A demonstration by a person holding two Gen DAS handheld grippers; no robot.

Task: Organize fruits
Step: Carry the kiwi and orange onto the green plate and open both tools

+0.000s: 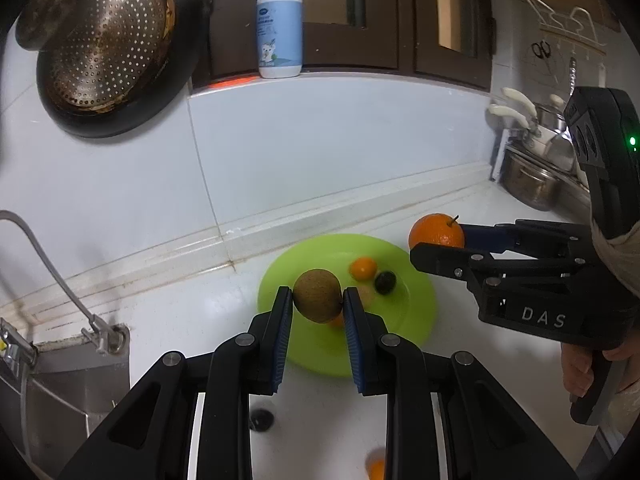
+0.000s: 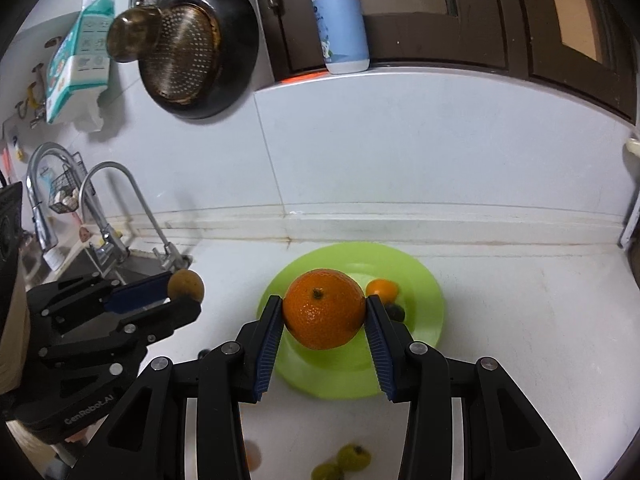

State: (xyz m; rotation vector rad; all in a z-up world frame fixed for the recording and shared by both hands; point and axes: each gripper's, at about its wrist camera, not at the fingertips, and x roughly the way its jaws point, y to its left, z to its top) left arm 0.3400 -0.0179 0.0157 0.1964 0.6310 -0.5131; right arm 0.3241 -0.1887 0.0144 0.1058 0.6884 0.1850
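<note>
My left gripper (image 1: 317, 298) is shut on a brown kiwi (image 1: 318, 295) and holds it above the near-left part of a green plate (image 1: 416, 312). My right gripper (image 2: 324, 312) is shut on a large orange (image 2: 324, 309) above the same plate (image 2: 424, 304). On the plate lie a small orange fruit (image 1: 363, 268) and a dark round fruit (image 1: 385, 282). In the left wrist view the right gripper (image 1: 440, 242) with the orange (image 1: 436, 230) is at the plate's right. In the right wrist view the left gripper (image 2: 182, 294) with the kiwi (image 2: 186, 285) is left of the plate.
Loose fruits lie on the white counter near me: a dark one (image 1: 262, 419), an orange one (image 1: 376, 468), green ones (image 2: 352, 456). A sink with faucets (image 2: 120, 216) is at the left. A pan with strainer (image 1: 112, 44) hangs on the wall. A pump bottle (image 1: 279, 20) stands on the ledge. Pots (image 1: 532, 184) stand at the right.
</note>
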